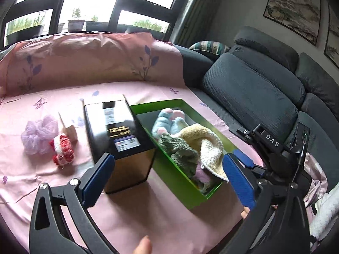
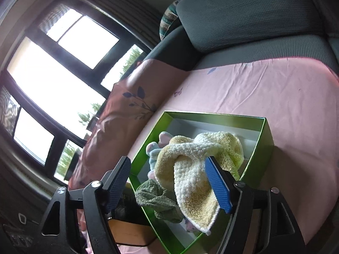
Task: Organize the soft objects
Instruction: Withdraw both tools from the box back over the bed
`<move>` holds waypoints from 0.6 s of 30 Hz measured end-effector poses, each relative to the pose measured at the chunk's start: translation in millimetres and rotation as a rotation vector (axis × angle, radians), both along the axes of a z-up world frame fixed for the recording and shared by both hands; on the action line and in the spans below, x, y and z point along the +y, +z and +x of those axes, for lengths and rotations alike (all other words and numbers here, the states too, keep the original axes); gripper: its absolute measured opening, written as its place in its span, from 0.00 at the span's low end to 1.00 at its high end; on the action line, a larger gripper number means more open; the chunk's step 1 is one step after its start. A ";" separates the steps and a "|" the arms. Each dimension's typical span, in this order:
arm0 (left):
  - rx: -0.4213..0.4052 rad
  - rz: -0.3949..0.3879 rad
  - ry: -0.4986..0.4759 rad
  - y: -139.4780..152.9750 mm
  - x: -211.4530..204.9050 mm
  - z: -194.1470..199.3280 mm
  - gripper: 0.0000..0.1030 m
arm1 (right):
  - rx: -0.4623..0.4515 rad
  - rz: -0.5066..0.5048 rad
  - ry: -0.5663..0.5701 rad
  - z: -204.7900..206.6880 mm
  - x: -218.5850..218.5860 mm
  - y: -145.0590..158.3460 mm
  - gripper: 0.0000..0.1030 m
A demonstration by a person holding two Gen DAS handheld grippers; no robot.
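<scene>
A green box [image 1: 175, 180] lies open on the pink sheet. It holds a yellow-white towel [image 1: 203, 141], a grey-green cloth [image 1: 180, 150] and a blue-pink plush [image 1: 169, 120]. My left gripper [image 1: 169, 180] is open wide, in front of the green box and a black box [image 1: 118, 131], touching neither. In the right wrist view my right gripper [image 2: 168, 184] stands open at the green box [image 2: 148, 139]. The towel [image 2: 190, 169] droops over the near rim between its fingers, unpressed. Left of the black box lie a purple mesh puff [image 1: 38, 133] and a red-white knit piece [image 1: 62, 150].
A small cardboard piece [image 1: 70, 129] stands by the knit piece. Grey sofa cushions [image 1: 254, 97] rise to the right, a sheet-covered backrest [image 1: 84, 59] and window behind. A person's fingertip [image 1: 144, 245] shows at the bottom edge. Bare pink sheet [image 2: 275, 97] stretches beyond the green box.
</scene>
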State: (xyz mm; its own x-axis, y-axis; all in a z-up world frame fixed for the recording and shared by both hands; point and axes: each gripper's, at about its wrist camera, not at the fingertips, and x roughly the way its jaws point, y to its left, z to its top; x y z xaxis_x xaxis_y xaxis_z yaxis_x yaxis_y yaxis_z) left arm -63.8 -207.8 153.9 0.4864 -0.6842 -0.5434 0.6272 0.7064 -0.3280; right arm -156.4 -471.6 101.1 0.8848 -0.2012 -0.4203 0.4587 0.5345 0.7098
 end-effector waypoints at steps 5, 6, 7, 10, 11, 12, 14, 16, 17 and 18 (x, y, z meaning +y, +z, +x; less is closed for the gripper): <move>0.049 -0.002 0.128 -11.2 62.5 2.3 0.98 | 0.056 -0.126 0.041 14.0 29.1 15.7 0.86; 0.062 -0.004 0.166 -14.0 75.5 4.0 0.98 | 0.066 -0.156 0.048 17.2 35.9 18.6 0.87; 0.077 -0.003 0.208 -17.0 89.5 5.6 0.98 | 0.076 -0.187 0.055 20.0 42.9 21.5 0.88; 0.085 0.022 0.311 -23.7 124.7 10.2 0.98 | 0.097 -0.266 0.077 28.5 63.2 29.6 0.88; 0.070 0.030 0.339 -24.8 134.5 11.3 0.98 | 0.093 -0.285 0.089 30.6 69.5 31.6 0.88; 0.051 0.034 0.367 -25.9 144.7 12.2 0.98 | 0.087 -0.299 0.105 32.7 75.7 33.1 0.88; 0.036 0.027 0.412 -30.5 165.9 18.6 0.98 | 0.073 -0.315 0.139 37.4 86.6 34.1 0.89; 0.056 -0.014 0.465 -38.5 187.2 27.0 0.98 | 0.071 -0.318 0.173 43.0 97.8 33.0 0.89; 0.071 -0.040 0.495 -44.1 198.2 33.0 0.98 | 0.074 -0.324 0.190 46.2 103.2 32.3 0.89; 0.086 -0.066 0.528 -49.7 207.5 37.8 0.98 | 0.076 -0.335 0.202 48.9 110.0 32.1 0.89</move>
